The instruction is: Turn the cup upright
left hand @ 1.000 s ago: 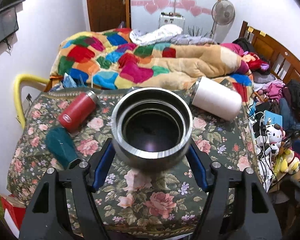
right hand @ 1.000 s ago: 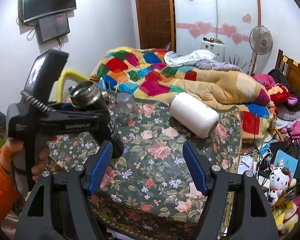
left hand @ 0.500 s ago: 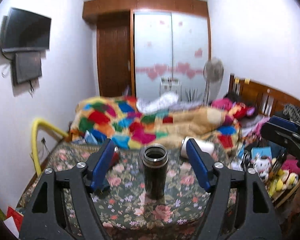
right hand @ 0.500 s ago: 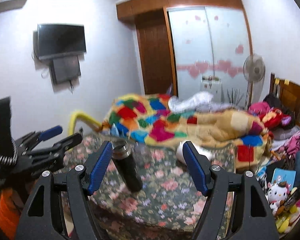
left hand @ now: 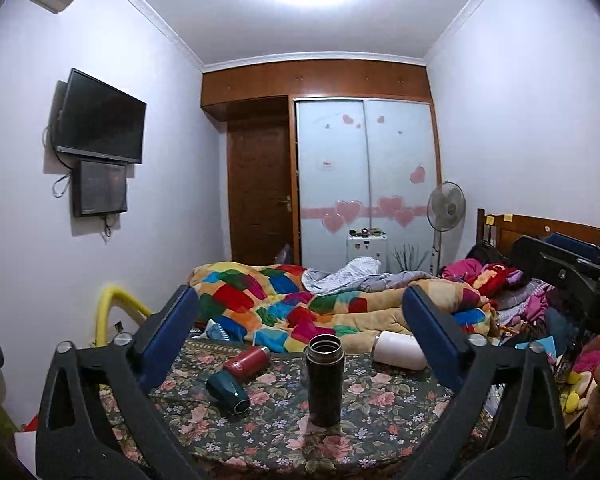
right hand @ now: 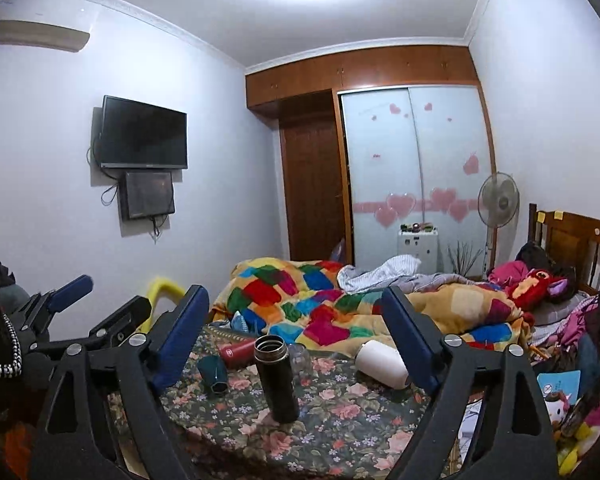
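Note:
A dark steel cup (left hand: 324, 380) stands upright, mouth up, on the floral tablecloth (left hand: 380, 412); it also shows in the right wrist view (right hand: 277, 378). My left gripper (left hand: 300, 320) is open and empty, pulled back above and in front of the cup. My right gripper (right hand: 296, 312) is open and empty, also held back from the table. The left gripper's body shows at the left in the right wrist view (right hand: 60, 320). The right gripper's body shows at the right edge in the left wrist view (left hand: 572, 276).
A red flask (left hand: 246, 362), a dark green cup (left hand: 227, 388) and a white tumbler (left hand: 400, 355) lie on their sides on the table. A clear glass (right hand: 300, 360) stands behind the dark cup. A bed with a patchwork quilt (left hand: 284, 304) lies beyond; toys and clutter (left hand: 580, 380) sit at the right.
My left gripper let go of the dark cup, which now stands upright on the table. Both grippers have pulled back and tilted up, away from the table.

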`<action>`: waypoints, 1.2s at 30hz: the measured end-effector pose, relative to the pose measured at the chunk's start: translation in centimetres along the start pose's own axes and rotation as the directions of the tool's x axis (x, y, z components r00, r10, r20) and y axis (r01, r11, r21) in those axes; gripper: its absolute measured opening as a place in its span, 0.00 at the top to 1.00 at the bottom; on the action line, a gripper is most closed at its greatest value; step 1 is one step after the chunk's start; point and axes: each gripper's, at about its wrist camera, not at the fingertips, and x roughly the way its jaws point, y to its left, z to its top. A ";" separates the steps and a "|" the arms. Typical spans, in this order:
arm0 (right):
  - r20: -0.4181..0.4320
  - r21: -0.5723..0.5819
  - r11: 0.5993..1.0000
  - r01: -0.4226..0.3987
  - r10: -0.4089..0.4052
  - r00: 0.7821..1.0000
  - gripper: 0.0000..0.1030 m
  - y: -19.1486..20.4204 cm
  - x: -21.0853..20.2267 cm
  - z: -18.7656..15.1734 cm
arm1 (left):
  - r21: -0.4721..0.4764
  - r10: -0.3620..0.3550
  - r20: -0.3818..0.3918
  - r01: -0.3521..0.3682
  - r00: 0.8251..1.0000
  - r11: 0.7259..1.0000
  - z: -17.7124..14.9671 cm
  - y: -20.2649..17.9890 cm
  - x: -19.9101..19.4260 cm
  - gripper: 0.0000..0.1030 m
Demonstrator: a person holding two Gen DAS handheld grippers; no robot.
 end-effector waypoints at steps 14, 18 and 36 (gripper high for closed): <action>-0.018 -0.029 0.998 0.047 -0.048 0.999 0.00 0.6 -0.9 -0.9 | -0.046 -0.012 -0.027 0.011 1.000 0.999 -0.9 0.0 -1.0 0.00; -0.018 -0.030 0.999 0.045 -0.046 0.999 0.00 0.7 -1.1 -0.9 | -0.052 -0.015 -0.031 0.014 0.999 0.999 -1.0 0.1 -0.8 0.00; -0.023 -0.027 0.998 0.048 -0.048 0.999 0.00 0.7 -1.4 -0.8 | -0.061 -0.030 -0.048 0.027 0.998 0.998 -1.3 -0.1 -0.3 0.00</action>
